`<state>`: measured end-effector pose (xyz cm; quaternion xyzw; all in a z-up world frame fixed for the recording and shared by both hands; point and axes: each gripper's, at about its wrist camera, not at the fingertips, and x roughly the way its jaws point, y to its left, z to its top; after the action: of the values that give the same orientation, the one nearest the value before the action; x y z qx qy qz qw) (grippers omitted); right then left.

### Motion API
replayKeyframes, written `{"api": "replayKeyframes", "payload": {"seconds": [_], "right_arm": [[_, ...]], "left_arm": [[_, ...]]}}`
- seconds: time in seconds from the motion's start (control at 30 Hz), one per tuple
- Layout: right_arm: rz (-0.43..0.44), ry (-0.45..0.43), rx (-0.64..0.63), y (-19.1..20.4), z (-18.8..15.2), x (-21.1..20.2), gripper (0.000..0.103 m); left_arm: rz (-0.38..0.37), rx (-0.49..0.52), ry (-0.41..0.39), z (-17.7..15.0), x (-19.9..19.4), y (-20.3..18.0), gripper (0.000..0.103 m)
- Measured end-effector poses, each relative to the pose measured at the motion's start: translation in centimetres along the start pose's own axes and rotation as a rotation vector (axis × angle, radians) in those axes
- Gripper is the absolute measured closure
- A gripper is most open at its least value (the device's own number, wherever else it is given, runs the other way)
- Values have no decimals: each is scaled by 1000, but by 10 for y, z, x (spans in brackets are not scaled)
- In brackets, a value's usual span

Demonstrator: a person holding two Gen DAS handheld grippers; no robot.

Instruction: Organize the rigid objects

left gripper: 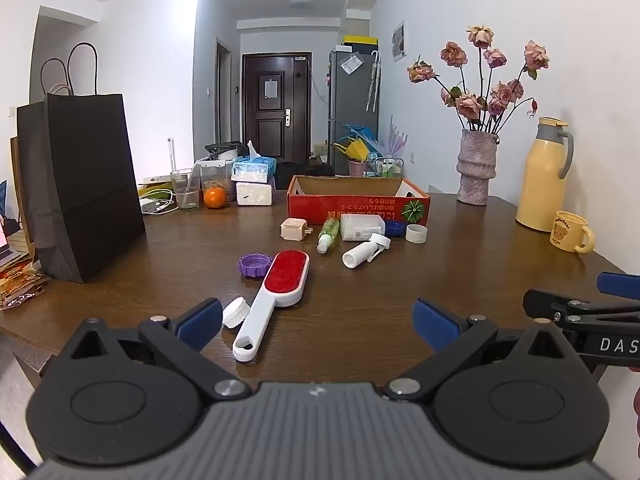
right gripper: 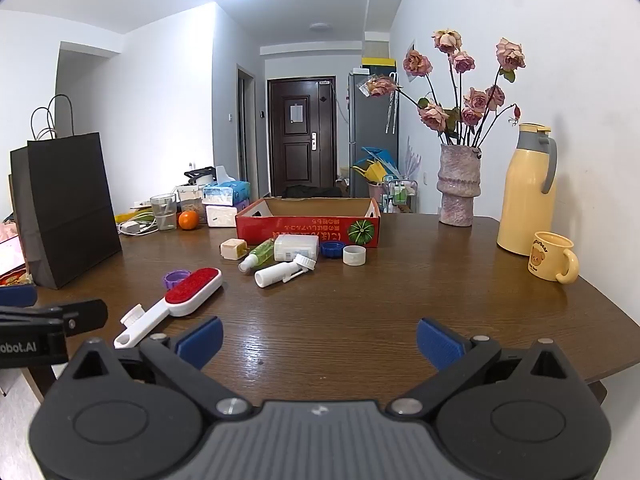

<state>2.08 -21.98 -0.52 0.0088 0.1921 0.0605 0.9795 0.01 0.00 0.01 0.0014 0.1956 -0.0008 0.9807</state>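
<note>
Nearest to us, our left gripper (left gripper: pixel 318 322) hangs over the near edge of the wooden table (left gripper: pixel 360 280) with its blue pads spread wide and nothing between them; our right gripper (right gripper: pixel 320 340) stands the same way, fully parted and empty, beside it on the right.

Going left to right, a black paper bag (left gripper: pixel 86 184) stands upright at the far left, well apart from the loose pieces. Just ahead of our left pad lies a white lint brush (left gripper: pixel 272 300) with a red face; its long axis runs diagonally, the handle loop toward us and the red head pointing away and slightly right. A small white cap (left gripper: pixel 235 312) touches the handle's left side, and a purple cap (left gripper: pixel 254 265) sits just beside the head on the left.

Further back, a cluster lies in front of the red cardboard box (left gripper: pixel 358 204): a beige cube-shaped plug (left gripper: pixel 292 229), a green spray bottle (left gripper: pixel 328 234) lying with its white nozzle toward us, a white rectangular case (left gripper: pixel 362 227), a white bottle (left gripper: pixel 366 251) lying with its open end toward us and left, a blue cap (left gripper: pixel 394 229) and a white ring cap (left gripper: pixel 416 234). The box is open-topped, and we cannot see its floor.

At the right, a vase of dried roses (left gripper: pixel 476 172), a yellow jug (left gripper: pixel 542 176) and a yellow mug (left gripper: pixel 572 233) stand along the wall, well clear of the cluster.
</note>
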Motion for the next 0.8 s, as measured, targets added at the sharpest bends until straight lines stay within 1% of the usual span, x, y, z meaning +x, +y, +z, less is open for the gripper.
{"api": "replayKeyframes", "payload": {"seconds": [0.17, 0.5, 0.8], "right_arm": [[1, 0, 2, 0, 0, 0, 0], [-1, 0, -1, 0, 0, -1, 0], [0, 0, -2, 0, 0, -1, 0]], "left_arm": [[-9, 0, -7, 0, -1, 0, 0], [-7, -4, -3, 3, 5, 5, 0], [-6, -2, -6, 1, 2, 3, 0]]}}
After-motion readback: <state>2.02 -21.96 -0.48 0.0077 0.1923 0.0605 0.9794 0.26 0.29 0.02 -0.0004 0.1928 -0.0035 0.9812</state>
